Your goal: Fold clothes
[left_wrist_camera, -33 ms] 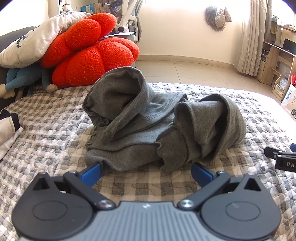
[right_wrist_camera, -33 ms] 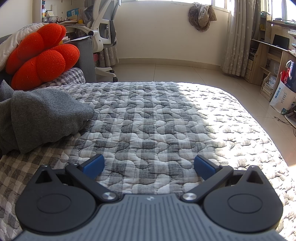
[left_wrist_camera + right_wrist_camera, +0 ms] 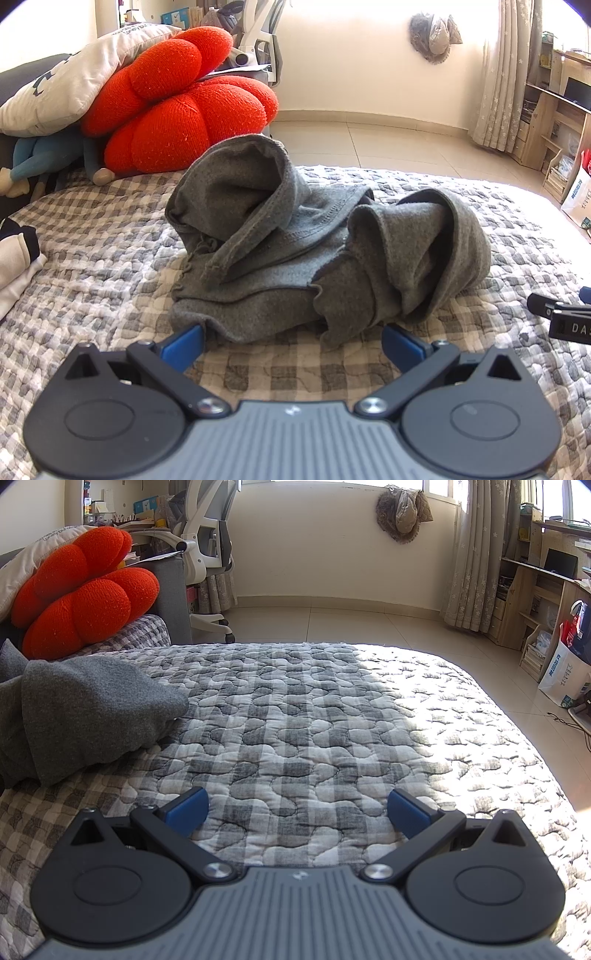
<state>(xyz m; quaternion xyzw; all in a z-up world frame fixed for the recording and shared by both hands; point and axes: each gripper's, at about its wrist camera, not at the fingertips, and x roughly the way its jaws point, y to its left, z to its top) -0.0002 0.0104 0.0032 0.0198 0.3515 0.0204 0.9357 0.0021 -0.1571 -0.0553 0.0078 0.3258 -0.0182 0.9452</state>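
The left gripper (image 3: 291, 345) hangs with jaws spread just short of a crumpled grey fleece garment (image 3: 317, 254) heaped mid-bed on the grey-and-white checked quilt (image 3: 110, 258). The right gripper (image 3: 297, 812), jaws likewise spread and empty, faces bare quilt, with the garment to its left. A red knitted flower-shaped cushion (image 3: 184, 99) sits at the bed's far left corner.

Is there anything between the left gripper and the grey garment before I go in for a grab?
Nothing visible. The left gripper is open and the crumpled grey garment lies straight ahead, with only bare checked quilt between them. The red cushion sits behind the garment, out of the path.
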